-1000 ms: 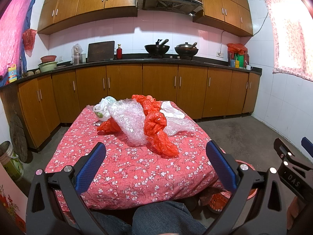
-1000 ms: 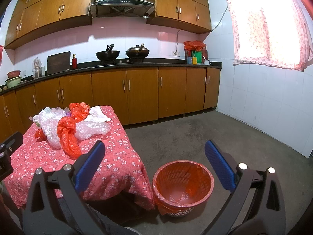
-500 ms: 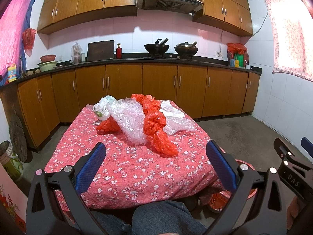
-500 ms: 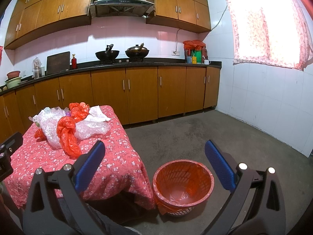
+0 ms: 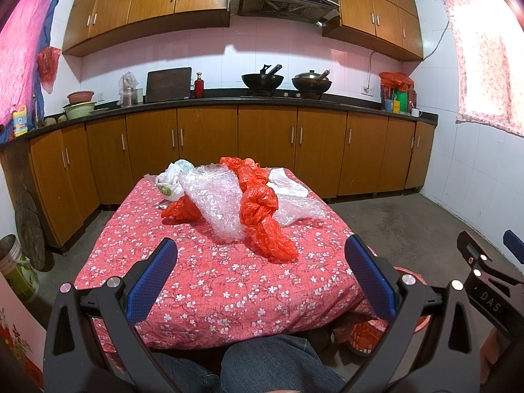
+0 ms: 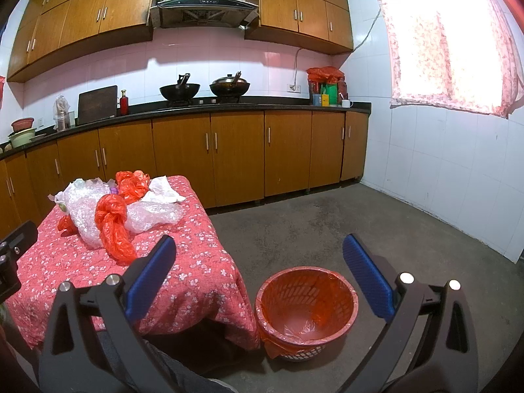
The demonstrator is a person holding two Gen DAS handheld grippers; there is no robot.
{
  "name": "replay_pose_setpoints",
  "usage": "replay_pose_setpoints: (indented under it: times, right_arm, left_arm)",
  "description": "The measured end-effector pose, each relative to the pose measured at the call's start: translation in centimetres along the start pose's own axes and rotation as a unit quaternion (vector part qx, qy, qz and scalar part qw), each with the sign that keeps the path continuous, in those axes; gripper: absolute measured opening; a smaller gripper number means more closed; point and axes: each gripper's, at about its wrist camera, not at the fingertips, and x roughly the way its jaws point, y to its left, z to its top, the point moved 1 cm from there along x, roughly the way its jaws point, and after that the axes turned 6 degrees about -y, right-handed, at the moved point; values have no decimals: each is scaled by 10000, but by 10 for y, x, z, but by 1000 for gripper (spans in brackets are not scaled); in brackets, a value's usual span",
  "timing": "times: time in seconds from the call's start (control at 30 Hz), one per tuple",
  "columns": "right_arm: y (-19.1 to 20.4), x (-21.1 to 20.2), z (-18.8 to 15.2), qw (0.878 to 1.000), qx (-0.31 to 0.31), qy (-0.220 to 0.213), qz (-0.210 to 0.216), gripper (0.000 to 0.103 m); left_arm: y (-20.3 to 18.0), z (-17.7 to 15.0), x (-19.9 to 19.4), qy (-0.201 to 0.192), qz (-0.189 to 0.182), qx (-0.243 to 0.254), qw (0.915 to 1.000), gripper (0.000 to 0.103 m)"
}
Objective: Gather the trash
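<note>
On the counter (image 5: 209, 281), covered by a red flowered cloth, the trash lies in one heap toward the far half: from the left, a white plastic bag (image 5: 170, 183), a small crumpled red bag (image 5: 181, 211), a sheet of bubble wrap (image 5: 216, 203), a long twisted red bag (image 5: 262, 216) lying across it, and a white crumpled sheet (image 5: 286, 183) at the far right. The left tool (image 5: 260, 278) hangs released and empty, jaws spread wide, well short of the heap, over the near edge of the counter. Further right, the right tool (image 6: 258, 278) is likewise released and empty, held above the floor near the red lined basket (image 6: 306, 304) beside the counter. Nothing is collected yet. The pieces overlap, so pinching the long red bag may drag the bubble wrap along and spill it off the edge; thin film may also slip from the pads.
</note>
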Motion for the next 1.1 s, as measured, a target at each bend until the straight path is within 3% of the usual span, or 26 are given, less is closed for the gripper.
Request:
replay_pose_setpoints:
  times: [0.43, 0.7, 0.87, 1.1]
  right_arm:
    - [0, 1, 1, 10000, 0, 6, 10, 99]
    - [14, 13, 2, 9998, -29, -40, 213, 99]
    - [34, 36, 14, 9980, 54, 55, 621, 97]
    - [90, 80, 25, 9892, -135, 258, 1437, 79]
  left_arm:
    - [0, 0, 0, 19, 17, -26, 10000, 101]
    - [5, 2, 8, 92, 282, -27, 9996, 101]
    - [28, 1, 25, 174, 488, -112, 9986, 101]
    - [69, 9, 57, 186, 809, -313, 9961, 100]
